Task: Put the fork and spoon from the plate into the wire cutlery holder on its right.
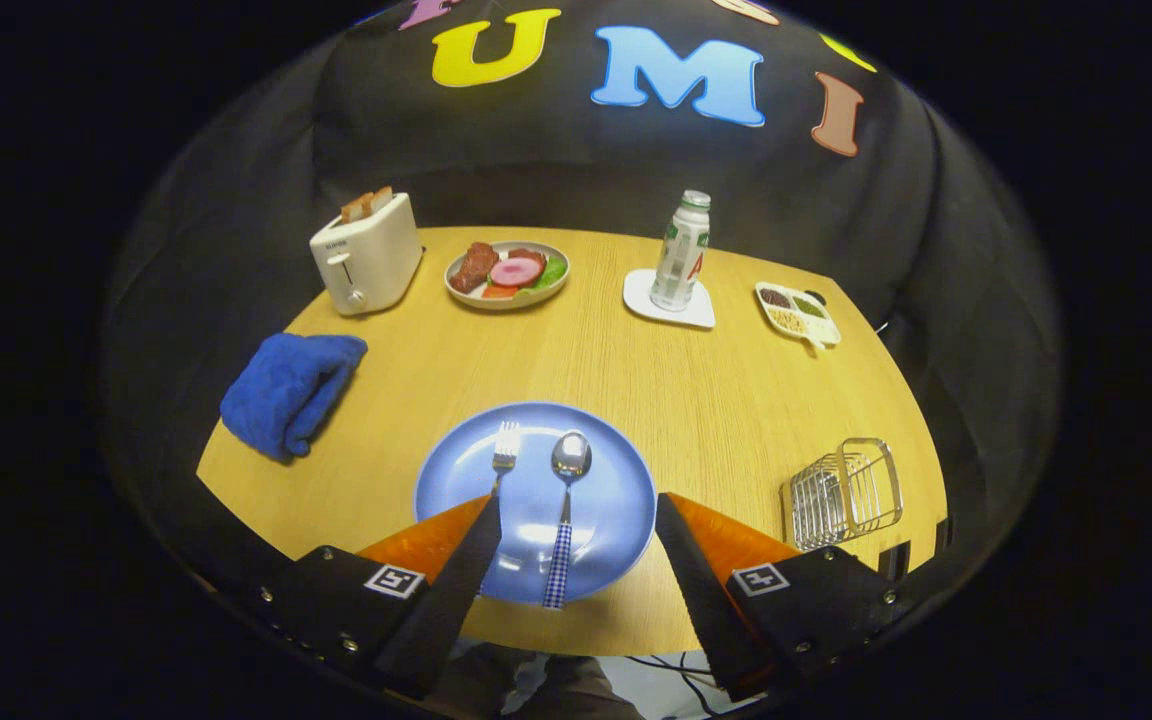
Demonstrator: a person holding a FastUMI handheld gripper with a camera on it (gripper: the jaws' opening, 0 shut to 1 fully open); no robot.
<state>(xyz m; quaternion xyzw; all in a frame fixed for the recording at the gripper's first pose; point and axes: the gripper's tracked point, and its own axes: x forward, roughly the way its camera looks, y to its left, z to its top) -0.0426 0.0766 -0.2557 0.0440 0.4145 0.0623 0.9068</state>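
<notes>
A blue plate [606, 500] lies on the wooden table near its front edge. On it rest a fork [505, 452] and a spoon [568, 480] side by side, both with checked handles pointing toward me; the left finger hides the fork's handle. My gripper [576, 510] hovers open above the plate's near half, with the spoon's handle showing in the gap between the fingers and nothing held. The wire cutlery holder [844, 492] stands to the right of the plate, beyond the right finger.
A folded blue cloth [288, 390] lies left of the plate. At the back stand a toaster [366, 255], a bowl of food [508, 273], a bottle [681, 250] on a white coaster and a small divided tray [798, 313]. Bare tabletop [696, 390] stretches between them.
</notes>
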